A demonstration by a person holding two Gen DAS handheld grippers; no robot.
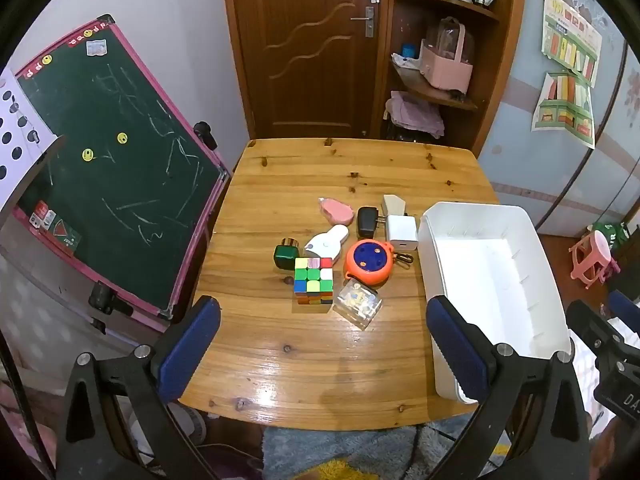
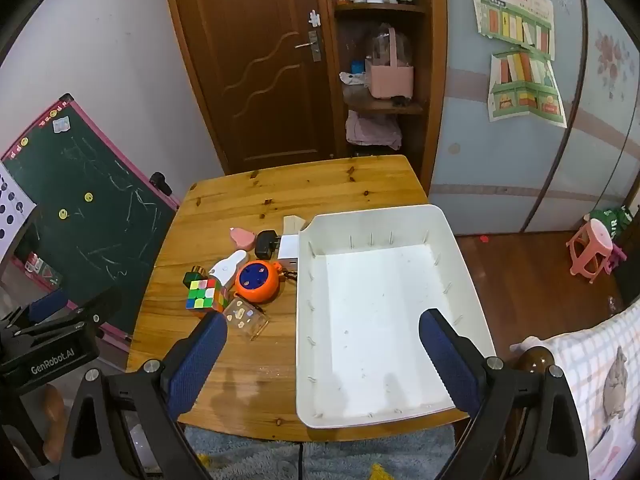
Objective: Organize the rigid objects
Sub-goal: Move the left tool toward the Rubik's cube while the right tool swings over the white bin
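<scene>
Several small objects cluster mid-table: a colour cube [image 1: 314,280] [image 2: 203,294], an orange round case [image 1: 369,261] [image 2: 257,281], a clear plastic box [image 1: 357,303] [image 2: 245,317], a white oblong device [image 1: 327,242], a dark green bottle [image 1: 286,253], a black plug [image 1: 366,221], a white charger [image 1: 401,232], a pink oval piece [image 1: 336,210] and a beige block [image 1: 393,204]. An empty white bin [image 1: 496,280] [image 2: 384,308] stands to their right. My left gripper [image 1: 322,344] hovers open above the table's near edge. My right gripper [image 2: 322,354] hangs open over the bin's near half. Neither holds anything.
The wooden table [image 1: 320,360] fills the middle of the room. A green chalkboard [image 1: 112,168] leans at its left. A brown door [image 1: 308,48] and corner shelves [image 1: 436,52] stand behind. A pink stool [image 2: 592,254] sits on the floor at the right, a rug [image 1: 340,452] below the table's near edge.
</scene>
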